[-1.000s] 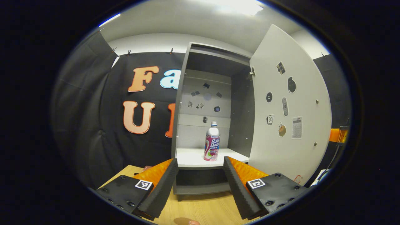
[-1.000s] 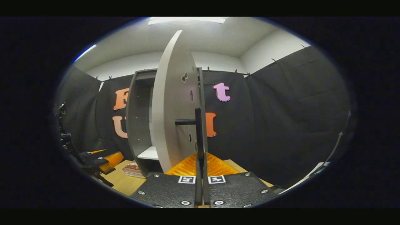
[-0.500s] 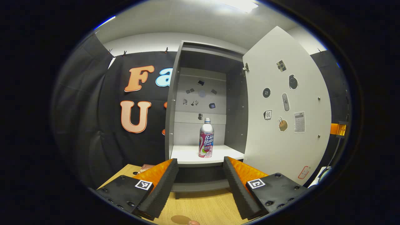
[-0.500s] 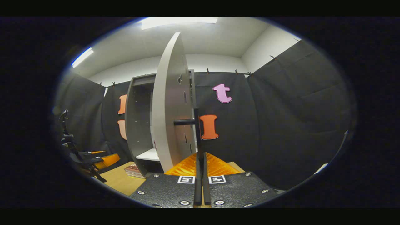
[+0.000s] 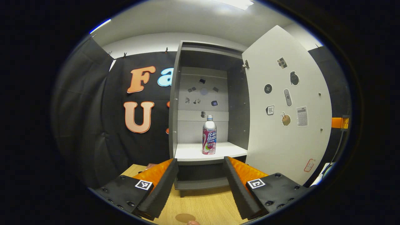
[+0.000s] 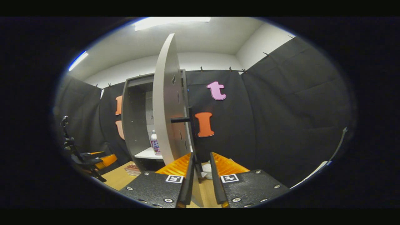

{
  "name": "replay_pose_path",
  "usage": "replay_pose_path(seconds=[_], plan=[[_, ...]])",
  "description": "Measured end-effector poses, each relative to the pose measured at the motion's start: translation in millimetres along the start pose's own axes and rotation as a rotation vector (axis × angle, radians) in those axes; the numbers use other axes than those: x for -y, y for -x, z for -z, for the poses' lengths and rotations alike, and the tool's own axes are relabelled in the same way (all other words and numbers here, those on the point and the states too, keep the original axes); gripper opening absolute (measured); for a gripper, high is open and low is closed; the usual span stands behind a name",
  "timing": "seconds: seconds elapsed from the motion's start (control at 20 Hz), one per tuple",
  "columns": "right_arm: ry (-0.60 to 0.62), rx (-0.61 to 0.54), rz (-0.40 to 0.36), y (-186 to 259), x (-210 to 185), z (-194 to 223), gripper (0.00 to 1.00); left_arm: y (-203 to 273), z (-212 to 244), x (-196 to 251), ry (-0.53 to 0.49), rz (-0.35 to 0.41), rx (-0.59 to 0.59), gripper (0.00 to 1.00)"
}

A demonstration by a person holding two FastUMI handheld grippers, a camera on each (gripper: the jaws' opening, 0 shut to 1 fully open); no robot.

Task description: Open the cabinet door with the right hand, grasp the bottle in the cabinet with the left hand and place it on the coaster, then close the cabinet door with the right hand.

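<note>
bottle (image 5: 209, 137): 1 | cabinet (image 5: 187, 93): 1 | door (image 5: 281, 140): 1 | coaster (image 5: 185, 217): 1 | grippers: 2

The coaster (image 5: 185, 217) is cut off at the left gripper view's lower edge. The cabinet door (image 6: 165, 103) hides part of the bottle (image 6: 154, 143); its label is too small to tell.

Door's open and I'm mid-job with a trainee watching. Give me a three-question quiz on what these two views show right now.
1. True or false: the bottle stands upright on the cabinet shelf.
2. The left gripper is: A) shut on the bottle, B) open, short of the cabinet, C) shut on the door handle.
3. Fill in: the right gripper has its fingers ____, no longer clamped on the handle of the cabinet door.

Key: 1 true; 2 B; 3 open.
</note>
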State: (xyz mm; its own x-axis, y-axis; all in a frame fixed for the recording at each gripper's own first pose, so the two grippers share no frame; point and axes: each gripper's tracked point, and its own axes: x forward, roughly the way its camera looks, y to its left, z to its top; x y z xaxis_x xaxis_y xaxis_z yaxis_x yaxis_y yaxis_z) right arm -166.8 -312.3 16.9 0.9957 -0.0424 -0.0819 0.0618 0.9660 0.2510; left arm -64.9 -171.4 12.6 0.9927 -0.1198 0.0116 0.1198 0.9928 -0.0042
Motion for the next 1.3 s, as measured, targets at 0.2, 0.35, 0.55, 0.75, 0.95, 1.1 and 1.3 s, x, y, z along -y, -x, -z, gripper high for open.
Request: replay_pose_path(seconds=[0.2,0.35,0.55,0.75,0.95,1.1,1.3], plan=[[-0.017,-0.020,0.028,21.9,-7.0,2.8,0.42,-3.8,4.5,8.0,0.008,0.025,-0.013,0.95],[0.053,-0.027,0.058,36.0,-19.7,3.8,0.53,-12.6,3.0,11.5,0.001,0.043,-0.010,0.94],[0.202,-0.022,0.099,43.1,-45.6,2.1,0.62,-33.7,5.5,12.9,0.009,0.058,-0.014,0.94],[0.258,0.006,0.096,31.9,-89.1,0.1,0.71,-66.9,5.1,8.3,0.006,0.087,-0.008,0.95],[0.229,0.009,0.082,6.8,-125.5,10.8,0.80,-107.1,8.3,1.7,0.016,0.118,-0.005,0.95],[0.206,0.012,0.066,-18.6,-149.8,18.8,0.87,-139.9,13.3,3.3,0.016,0.159,-0.009,0.95],[0.204,0.048,0.051,-48.0,-178.8,24.2,0.93,-182.9,21.4,7.6,-0.004,0.199,-0.009,0.95]])
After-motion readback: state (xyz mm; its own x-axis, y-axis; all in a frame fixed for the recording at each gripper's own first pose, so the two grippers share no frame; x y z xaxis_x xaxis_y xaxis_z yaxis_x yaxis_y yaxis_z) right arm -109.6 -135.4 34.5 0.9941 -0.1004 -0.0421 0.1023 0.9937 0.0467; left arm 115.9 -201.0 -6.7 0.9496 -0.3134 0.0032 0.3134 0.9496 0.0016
